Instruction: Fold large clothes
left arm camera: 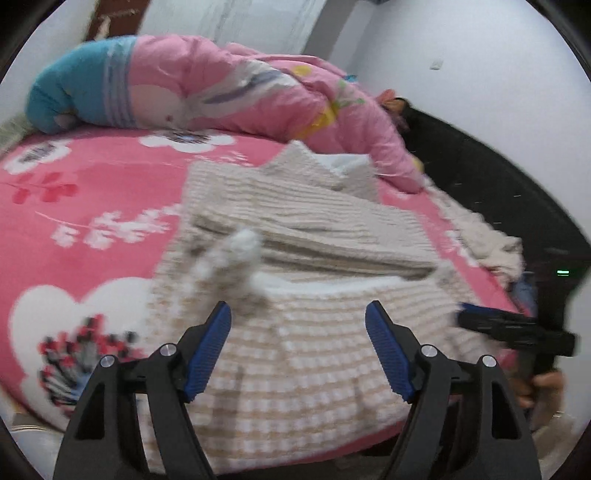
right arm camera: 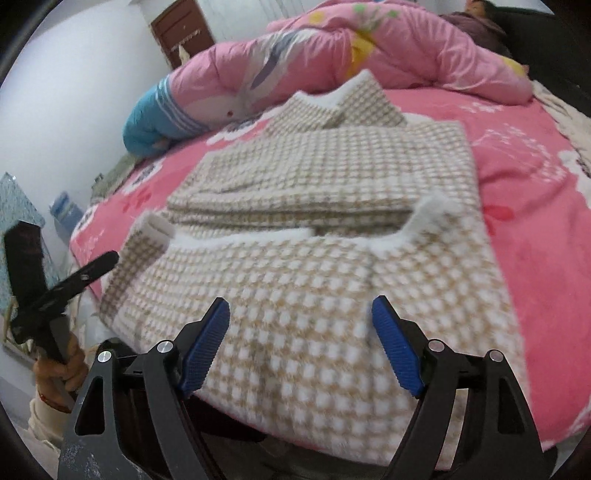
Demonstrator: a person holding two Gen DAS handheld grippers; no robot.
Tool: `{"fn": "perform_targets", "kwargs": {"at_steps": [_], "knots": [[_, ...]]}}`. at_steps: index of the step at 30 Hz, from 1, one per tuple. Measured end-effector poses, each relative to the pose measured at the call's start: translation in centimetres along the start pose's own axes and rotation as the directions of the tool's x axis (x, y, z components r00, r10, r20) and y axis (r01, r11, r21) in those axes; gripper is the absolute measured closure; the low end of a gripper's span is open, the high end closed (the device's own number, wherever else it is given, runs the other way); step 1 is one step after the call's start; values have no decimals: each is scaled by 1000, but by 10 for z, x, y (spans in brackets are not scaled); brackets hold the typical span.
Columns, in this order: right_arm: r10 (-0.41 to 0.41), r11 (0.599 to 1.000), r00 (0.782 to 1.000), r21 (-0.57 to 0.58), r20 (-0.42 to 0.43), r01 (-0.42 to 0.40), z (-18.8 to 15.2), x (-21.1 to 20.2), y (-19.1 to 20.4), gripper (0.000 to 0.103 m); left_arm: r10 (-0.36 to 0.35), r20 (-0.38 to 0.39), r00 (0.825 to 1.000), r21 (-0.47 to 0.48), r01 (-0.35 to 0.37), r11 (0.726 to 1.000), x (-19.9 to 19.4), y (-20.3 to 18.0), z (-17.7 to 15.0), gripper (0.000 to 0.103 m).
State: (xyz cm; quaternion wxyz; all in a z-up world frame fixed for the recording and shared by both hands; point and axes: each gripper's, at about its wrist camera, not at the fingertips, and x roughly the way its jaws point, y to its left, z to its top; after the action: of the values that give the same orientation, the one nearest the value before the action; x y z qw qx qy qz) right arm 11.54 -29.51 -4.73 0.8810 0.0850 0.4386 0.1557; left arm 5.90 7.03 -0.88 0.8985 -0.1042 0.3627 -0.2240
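Note:
A beige-and-white checked fleece garment lies on the pink bed, partly folded, its lower part draped over the near bed edge; it also shows in the right wrist view. Its folded upper layers lie behind, collar at the far end. My left gripper is open and empty, just above the near part of the garment. My right gripper is open and empty over the same near part. The right gripper shows at the right edge of the left wrist view; the left gripper shows at the left in the right wrist view.
A pink floral sheet covers the bed. A rolled pink and blue quilt lies along the far side. A person's head rests by the dark headboard. Another beige cloth lies at the bed's right edge. A brown door stands behind.

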Motion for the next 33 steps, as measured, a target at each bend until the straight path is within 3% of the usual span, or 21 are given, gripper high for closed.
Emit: {"fn": "perform_targets", "kwargs": {"at_steps": [2, 5, 7, 9, 11, 12, 13, 15, 17, 22, 26, 29, 32, 33], "knots": [[-36, 999, 999, -7, -21, 36, 0, 8, 0, 40, -83, -23, 996, -1, 83, 997, 7, -8, -4, 30], [-33, 999, 999, 5, -40, 34, -2, 14, -3, 44, -86, -73, 994, 38, 89, 995, 23, -22, -11, 34], [-28, 1000, 999, 10, -42, 28, -2, 15, -5, 52, -22, -121, 992, 77, 32, 996, 40, -30, -16, 49], [-14, 1000, 999, 14, -46, 15, -2, 14, -4, 72, 52, -162, 985, 103, -35, 994, 58, -31, -22, 62], [-19, 1000, 999, 4, -47, 19, -3, 13, -1, 92, 63, -156, 986, 104, -47, 993, 64, -30, -24, 68], [-34, 999, 998, -12, -43, 33, -4, 12, 2, 95, 63, -147, 987, 105, -47, 993, 64, -30, -24, 77], [-43, 999, 998, -23, -36, 42, -4, 11, 5, 98, 65, -144, 987, 107, -50, 993, 63, -29, -24, 93], [-68, 997, 998, -41, -7, 68, -1, 6, 11, 100, 62, -142, 988, 95, -49, 994, 64, -25, -22, 103], [-77, 996, 997, -48, 33, 78, 3, -4, 15, 101, 55, -116, 992, 95, -45, 994, 59, -24, -17, 103], [-91, 993, 990, -69, 112, 99, 15, -19, 25, 101, 93, 30, 995, 161, -97, 982, 35, -32, 10, 103], [-126, 991, 991, -49, 38, 127, 4, 19, 11, 101, 114, -6, 994, 142, -112, 984, 57, -17, 7, 103], [-100, 995, 995, -2, 2, 100, -4, 33, 0, 100, 98, -97, 990, 82, -91, 993, 79, 2, -4, 102], [-110, 994, 994, -6, 9, 110, -2, 27, 1, 100, 56, -47, 997, 26, -55, 998, 58, 13, -1, 101], [-110, 994, 994, -7, 7, 110, -2, 27, 0, 100, 58, -13, 998, 29, -58, 998, 46, 16, 2, 96]]}}
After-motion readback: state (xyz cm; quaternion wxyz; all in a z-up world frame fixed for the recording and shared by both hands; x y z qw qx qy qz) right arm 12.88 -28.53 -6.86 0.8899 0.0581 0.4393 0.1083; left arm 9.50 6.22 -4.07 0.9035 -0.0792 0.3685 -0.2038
